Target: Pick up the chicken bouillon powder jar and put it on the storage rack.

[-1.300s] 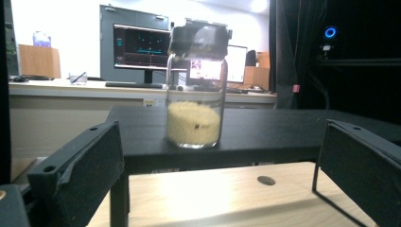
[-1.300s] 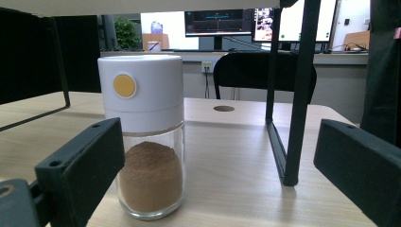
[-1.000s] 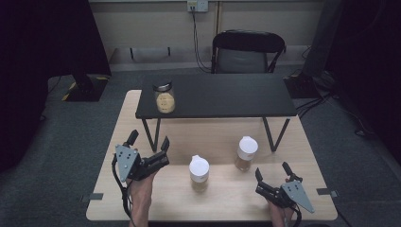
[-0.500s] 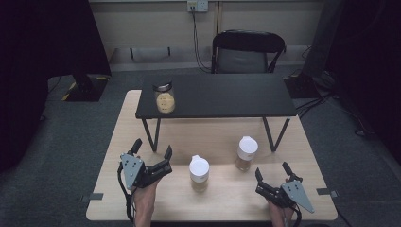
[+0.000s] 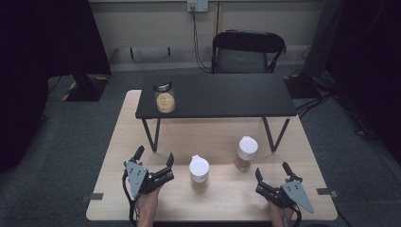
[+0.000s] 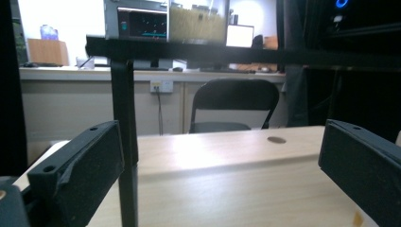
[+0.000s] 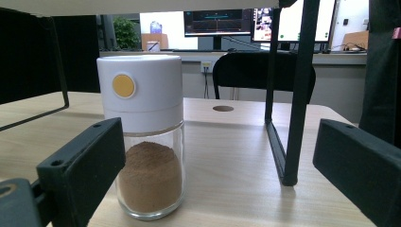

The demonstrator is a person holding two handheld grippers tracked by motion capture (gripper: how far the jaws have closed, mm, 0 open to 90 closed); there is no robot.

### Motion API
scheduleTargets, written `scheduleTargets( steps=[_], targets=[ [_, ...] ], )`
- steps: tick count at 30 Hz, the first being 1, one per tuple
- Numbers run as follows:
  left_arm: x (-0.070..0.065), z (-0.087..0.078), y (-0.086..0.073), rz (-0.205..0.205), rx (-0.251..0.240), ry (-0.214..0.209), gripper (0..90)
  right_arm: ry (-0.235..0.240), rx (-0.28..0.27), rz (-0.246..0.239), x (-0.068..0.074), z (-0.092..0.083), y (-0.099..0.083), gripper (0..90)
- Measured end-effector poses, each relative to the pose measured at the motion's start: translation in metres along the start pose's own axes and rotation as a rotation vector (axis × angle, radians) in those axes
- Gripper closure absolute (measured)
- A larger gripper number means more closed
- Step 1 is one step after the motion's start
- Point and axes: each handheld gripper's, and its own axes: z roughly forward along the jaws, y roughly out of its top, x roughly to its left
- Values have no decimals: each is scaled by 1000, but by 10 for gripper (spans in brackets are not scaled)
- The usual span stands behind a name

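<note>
Room: dim lab, grey carpet, folding chair [image 5: 248, 49] behind the work area, wall outlet [image 5: 197, 5] with cables hanging down; monitors on a far bench in both gripper views.
Surface: pale wood tabletop [image 5: 293, 142] carrying a low black shelf [image 5: 227, 97] on thin metal legs.
Near jar: white-capped spice jar [image 5: 199, 173] with brown powder stands upright on the tabletop between your two hands, just beside the left tool.
Second jar: matching jar [image 5: 246, 153] near the shelf's right leg, upright; in the right gripper view it sits low left, near the left jaw, yellow dot on its cap.
Shelf jar: dark-lidded jar [image 5: 164, 97] stands at the shelf's left end, well apart from both tools.
Left tool [image 5: 153, 161]: jaws spread wide, nothing between them; aimed at the shelf leg, not a jar.
Right tool [image 5: 273, 171]: jaws apart, empty, low over the front edge.
Step, as judged: reach for a capped jar.
Advice: swing until the jar centres between the jaws, close on the glass body below the cap, keep it upright, mind the shelf leg.
</note>
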Motion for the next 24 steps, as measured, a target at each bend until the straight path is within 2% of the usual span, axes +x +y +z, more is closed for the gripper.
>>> scheduleTargets(
  steps=[2, 4, 6, 10, 14, 19, 22, 24],
  targets=[
    [0, 0, -4, -5, 4, 0, 4, 1, 0, -1, 0, 0, 0, 22],
    [1, 0, -9, 17, 6, 10, 4, 1, 0, -1, 0, 0, 0, 21],
    [2, 1, -13, 22, 16, 20, 4, 1, 0, -1, 0, 0, 0, 21],
    [3, 0, -22, 12, 24, 25, 4, 1, 0, -1, 0, 0, 0, 22],
    [2, 0, -29, 44, 16, 30, 3, 1, 0, -1, 0, 0, 0, 21],
    [2, 1, -39, 55, 22, 29, 3, 0, 0, 0, 0, 0, 0, 22],
    [3, -1, -41, 54, 5, 37, 4, 1, 0, -1, 0, 0, 0, 22],
    [5, -1, -43, 39, 12, 29, 4, 1, 0, -1, 0, 0, 0, 22]
  ],
)
